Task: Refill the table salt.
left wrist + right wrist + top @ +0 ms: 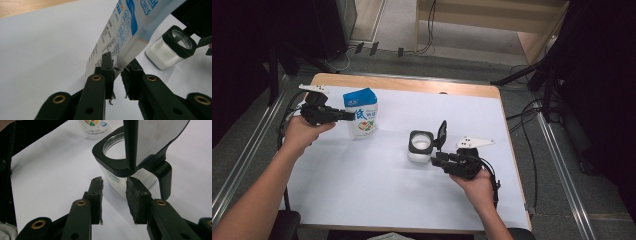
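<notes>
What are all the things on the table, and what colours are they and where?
bag: one, white with a blue top and print, standing at the left rear of the table, its edge between the left gripper's jaws
jar: one, clear glass with white powder inside, black square collar and black flip lid standing open, near the middle of the table
table: one, white top with a wooden rear edge
cables: several, black, on the grey floor to the right and behind the table
left gripper: one, black, at the bag's left side
right gripper: one, black, jaws apart, just in front of the jar
hands: two, each holding a gripper
</notes>
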Demonstrator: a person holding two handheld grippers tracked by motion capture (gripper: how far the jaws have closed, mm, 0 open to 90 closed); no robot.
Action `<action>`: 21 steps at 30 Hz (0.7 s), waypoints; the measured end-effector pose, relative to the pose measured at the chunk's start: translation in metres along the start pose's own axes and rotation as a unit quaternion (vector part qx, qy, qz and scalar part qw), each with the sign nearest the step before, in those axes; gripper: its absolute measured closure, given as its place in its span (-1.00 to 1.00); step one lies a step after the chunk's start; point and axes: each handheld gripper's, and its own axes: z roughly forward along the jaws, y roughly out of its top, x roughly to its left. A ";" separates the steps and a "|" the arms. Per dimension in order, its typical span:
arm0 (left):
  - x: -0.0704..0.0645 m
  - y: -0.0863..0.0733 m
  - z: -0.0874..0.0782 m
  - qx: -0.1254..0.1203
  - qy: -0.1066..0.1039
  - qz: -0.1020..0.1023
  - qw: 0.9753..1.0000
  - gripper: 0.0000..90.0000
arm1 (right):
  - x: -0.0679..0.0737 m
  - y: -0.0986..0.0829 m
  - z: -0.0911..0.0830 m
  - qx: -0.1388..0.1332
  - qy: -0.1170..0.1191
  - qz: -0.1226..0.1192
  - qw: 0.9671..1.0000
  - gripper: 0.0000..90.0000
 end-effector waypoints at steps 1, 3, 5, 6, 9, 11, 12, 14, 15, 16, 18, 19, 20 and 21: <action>-0.001 0.000 0.000 0.002 -0.002 -0.001 1.000 0.74 | 0.000 0.000 0.000 0.000 0.001 0.001 1.000 0.50; -0.001 0.000 0.000 0.004 -0.002 0.000 1.000 0.69 | -0.001 0.000 -0.001 -0.001 0.001 0.003 1.000 0.50; -0.001 0.000 0.001 0.007 0.000 0.003 1.000 0.65 | -0.001 0.001 -0.002 -0.001 -0.001 0.004 1.000 0.50; -0.001 0.000 0.001 0.009 0.003 0.005 1.000 0.61 | -0.001 0.001 -0.002 -0.001 0.000 0.005 1.000 0.50; -0.003 0.000 0.001 0.008 0.004 0.006 1.000 0.52 | -0.002 0.001 -0.002 -0.001 0.001 0.005 1.000 0.51; -0.004 0.000 -0.001 0.006 0.004 0.009 1.000 0.47 | -0.002 0.001 -0.002 -0.002 0.001 0.005 1.000 0.51; -0.004 0.001 -0.002 0.007 0.005 0.010 1.000 0.43 | -0.002 0.002 -0.002 -0.002 0.001 0.005 1.000 0.52; -0.005 0.001 -0.003 0.007 0.005 0.014 1.000 0.33 | -0.003 0.002 -0.004 -0.003 0.002 0.007 1.000 0.54; -0.006 0.001 -0.005 0.011 0.009 0.023 1.000 0.27 | -0.004 0.002 -0.004 -0.004 0.002 0.006 1.000 0.57; -0.008 0.000 -0.007 0.008 0.016 0.032 0.999 0.23 | -0.004 0.003 -0.005 -0.003 0.002 0.004 1.000 0.61; -0.009 0.000 -0.010 0.005 0.019 0.030 0.999 0.12 | -0.005 0.003 -0.007 -0.002 0.003 0.007 1.000 0.64; -0.009 0.000 -0.012 0.005 0.019 0.027 0.999 0.07 | -0.006 0.003 -0.008 -0.004 0.003 0.007 1.000 0.65; -0.010 0.000 -0.014 0.005 0.021 0.027 0.999 0.04 | -0.007 0.003 -0.008 -0.004 0.003 0.009 1.000 0.66; -0.011 -0.001 -0.015 0.001 0.023 0.026 0.999 0.02 | -0.009 0.003 -0.009 -0.004 0.001 0.012 1.000 0.67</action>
